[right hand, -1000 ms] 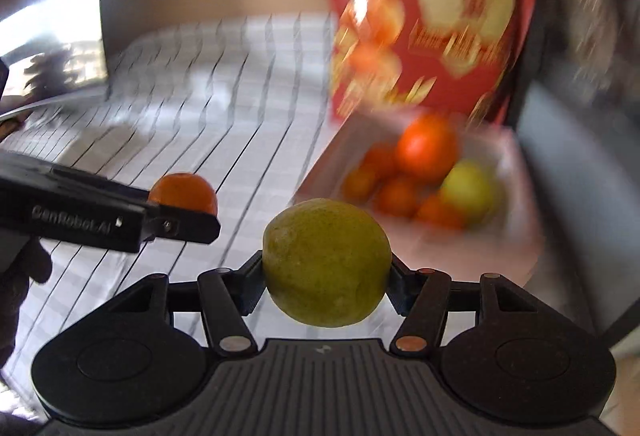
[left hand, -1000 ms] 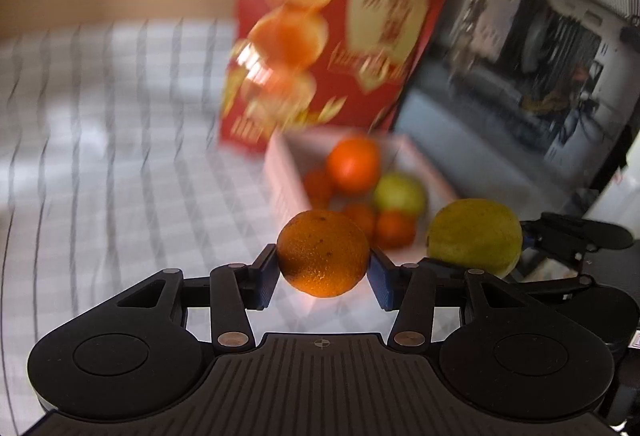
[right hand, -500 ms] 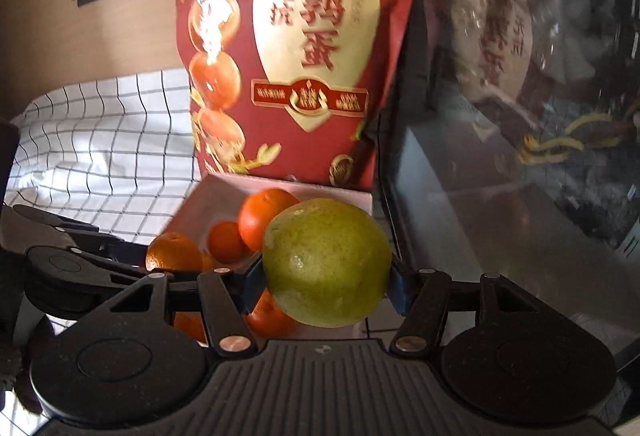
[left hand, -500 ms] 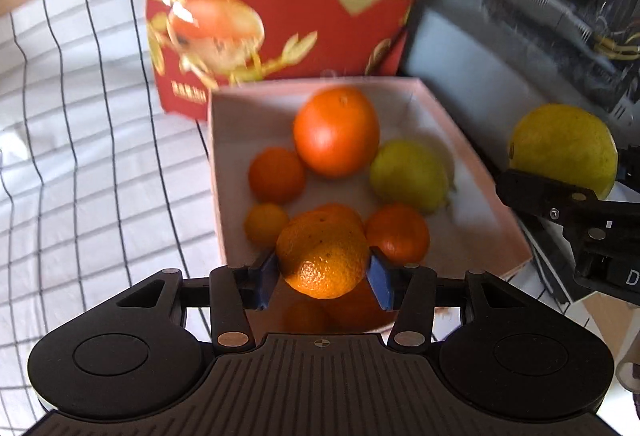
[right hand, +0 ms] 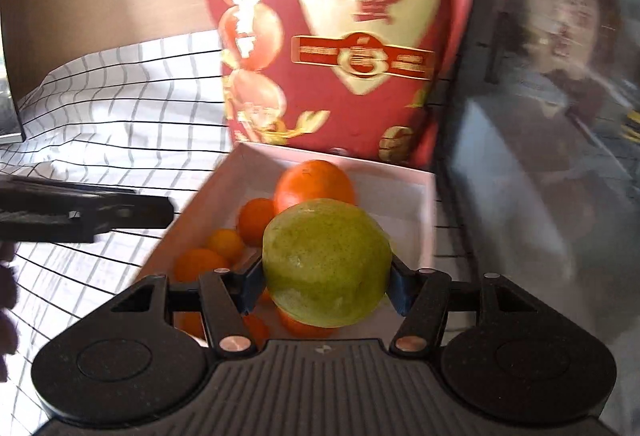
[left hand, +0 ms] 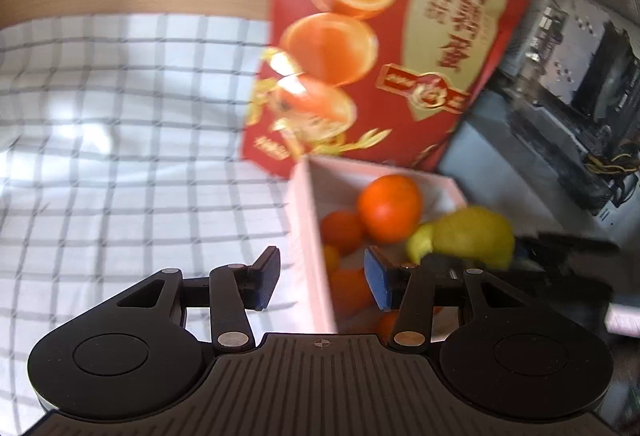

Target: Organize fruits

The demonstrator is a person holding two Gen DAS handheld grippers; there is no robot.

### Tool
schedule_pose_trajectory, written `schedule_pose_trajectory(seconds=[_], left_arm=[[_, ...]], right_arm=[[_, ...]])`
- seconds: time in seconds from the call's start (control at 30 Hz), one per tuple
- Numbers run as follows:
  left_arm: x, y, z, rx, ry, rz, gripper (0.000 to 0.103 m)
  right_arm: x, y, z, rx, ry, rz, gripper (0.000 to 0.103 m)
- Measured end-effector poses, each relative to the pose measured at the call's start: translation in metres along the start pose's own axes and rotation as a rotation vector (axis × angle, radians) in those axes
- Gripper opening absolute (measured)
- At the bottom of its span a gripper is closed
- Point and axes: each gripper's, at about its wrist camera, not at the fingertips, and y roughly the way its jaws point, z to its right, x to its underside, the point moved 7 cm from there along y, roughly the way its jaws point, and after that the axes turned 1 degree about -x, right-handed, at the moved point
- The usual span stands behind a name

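A pale pink box [left hand: 310,220] holds a large orange [left hand: 389,206] and several small tangerines. My left gripper [left hand: 322,282] is open and empty, straddling the box's left wall. My right gripper [right hand: 326,286] is shut on a green citrus fruit [right hand: 326,262] and holds it over the box [right hand: 426,220]. In the right wrist view the large orange [right hand: 314,182] and small tangerines [right hand: 254,218] lie under and behind the green fruit. The left gripper's finger [right hand: 120,214] shows at the left there. The right gripper with the green fruit [left hand: 474,236] shows at the right of the left wrist view.
A tall red and gold snack bag [left hand: 384,48] stands right behind the box. A dark glossy appliance [left hand: 560,84] stands to the right of it. The white checked cloth [left hand: 120,140] covers the table to the left. A wooden wall [right hand: 80,4] is behind.
My left gripper has opened, let its tangerine go into the box and shifted left over the box wall. My right gripper has brought the green fruit down over the box.
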Motion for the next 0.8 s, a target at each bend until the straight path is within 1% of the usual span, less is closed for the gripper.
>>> schedule_pose_trajectory(seconds=[0.1, 0.27, 0.33, 0.4, 0.43, 0.57, 0.6, 0.67, 0.73, 0.8], left_arm=[[0.019, -0.013, -0.016, -0.013, -0.031, -0.016, 0.051], [0.048, -0.035, -0.042, -0.015, -0.082, -0.048, 0.051], [0.057, -0.039, -0.052, -0.032, -0.072, -0.061, 0.051], [0.064, -0.044, -0.062, -0.061, -0.049, -0.068, 0.051], [0.067, -0.045, -0.067, -0.072, -0.045, -0.073, 0.051], [0.075, -0.047, -0.080, -0.097, -0.021, -0.087, 0.051], [0.077, -0.047, -0.082, -0.104, -0.007, -0.087, 0.051], [0.081, -0.047, -0.086, -0.120, 0.020, -0.083, 0.051], [0.085, -0.045, -0.089, -0.139, 0.048, -0.073, 0.051], [0.089, -0.044, -0.092, -0.155, 0.073, -0.060, 0.051]], right_arm=[[-0.008, 0.019, -0.020, -0.036, -0.002, 0.000, 0.060], [-0.008, 0.055, -0.038, -0.020, 0.008, -0.047, 0.060], [-0.001, 0.068, -0.038, -0.005, 0.025, -0.075, 0.060], [0.000, 0.070, -0.038, 0.017, 0.029, -0.052, 0.060], [0.001, 0.071, -0.039, 0.023, 0.032, -0.054, 0.060], [0.002, 0.064, -0.040, 0.028, 0.059, -0.054, 0.061], [0.002, 0.060, -0.041, 0.032, 0.064, -0.036, 0.062], [0.000, 0.045, -0.043, 0.060, 0.060, 0.016, 0.069], [0.001, 0.025, -0.043, 0.098, 0.048, 0.073, 0.073], [0.004, 0.007, -0.045, 0.129, 0.043, 0.109, 0.073]])
